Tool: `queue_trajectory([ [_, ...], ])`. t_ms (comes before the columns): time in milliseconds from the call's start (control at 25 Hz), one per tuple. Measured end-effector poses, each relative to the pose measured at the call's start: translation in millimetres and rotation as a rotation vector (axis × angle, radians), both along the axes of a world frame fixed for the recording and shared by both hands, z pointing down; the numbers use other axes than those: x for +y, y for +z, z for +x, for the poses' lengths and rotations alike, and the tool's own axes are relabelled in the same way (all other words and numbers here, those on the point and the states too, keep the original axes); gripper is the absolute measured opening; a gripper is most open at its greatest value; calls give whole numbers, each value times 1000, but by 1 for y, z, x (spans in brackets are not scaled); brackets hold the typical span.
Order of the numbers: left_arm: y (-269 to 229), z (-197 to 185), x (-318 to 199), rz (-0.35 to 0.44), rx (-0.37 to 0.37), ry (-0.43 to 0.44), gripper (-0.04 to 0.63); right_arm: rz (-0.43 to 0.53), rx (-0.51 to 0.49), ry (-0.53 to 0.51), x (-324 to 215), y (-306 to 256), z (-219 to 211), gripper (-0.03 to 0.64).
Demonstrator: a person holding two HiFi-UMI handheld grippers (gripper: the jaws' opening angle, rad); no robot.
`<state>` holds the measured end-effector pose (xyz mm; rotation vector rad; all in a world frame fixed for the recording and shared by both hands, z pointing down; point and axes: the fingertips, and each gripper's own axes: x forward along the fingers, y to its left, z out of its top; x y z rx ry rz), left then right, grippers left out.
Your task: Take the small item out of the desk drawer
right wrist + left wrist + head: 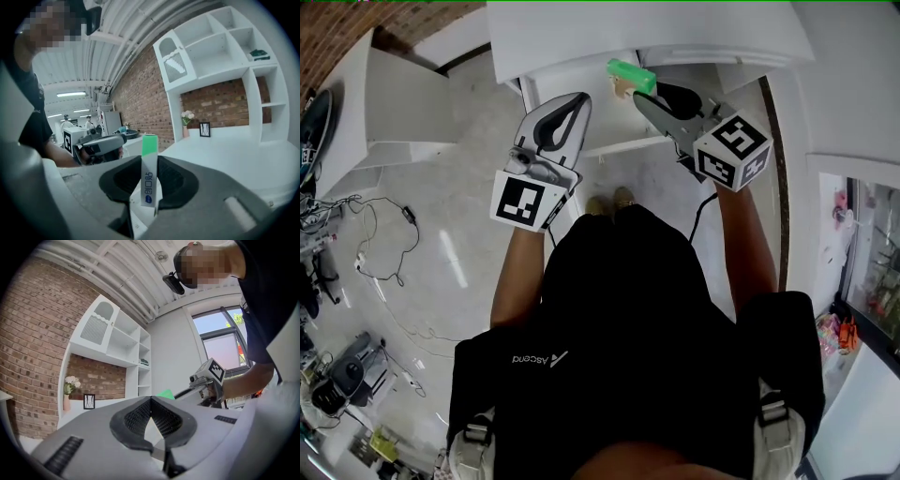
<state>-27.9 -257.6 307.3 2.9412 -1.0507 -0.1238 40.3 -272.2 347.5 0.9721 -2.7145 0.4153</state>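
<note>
The small box (149, 180) stands upright between the jaws of the right tool (150, 161). The left tool (579, 101) is to its left, apart from the box. Ahead of both tools lies the tabletop (234, 154); a vase (186, 126) and a frame (205, 129) stand at its back, under the shelf unit (211, 47).

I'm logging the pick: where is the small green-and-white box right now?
The small green-and-white box is clamped between the right gripper's jaws; in the head view it sits top centre, by the white desk, right of the left gripper.
</note>
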Motion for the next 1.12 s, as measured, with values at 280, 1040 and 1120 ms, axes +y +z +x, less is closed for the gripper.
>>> queue_trajectory([
  [280,-27,18,18,57,26,44,-2,126,-95,15,33,-54,11,97],
  [1040,-51,36,54,116,-4,77,-2,221,-220,46,77,-91,35,95],
  [1120,-53,36,54,120,-2,72,-2,222,-225,40,78,-93,34,95],
])
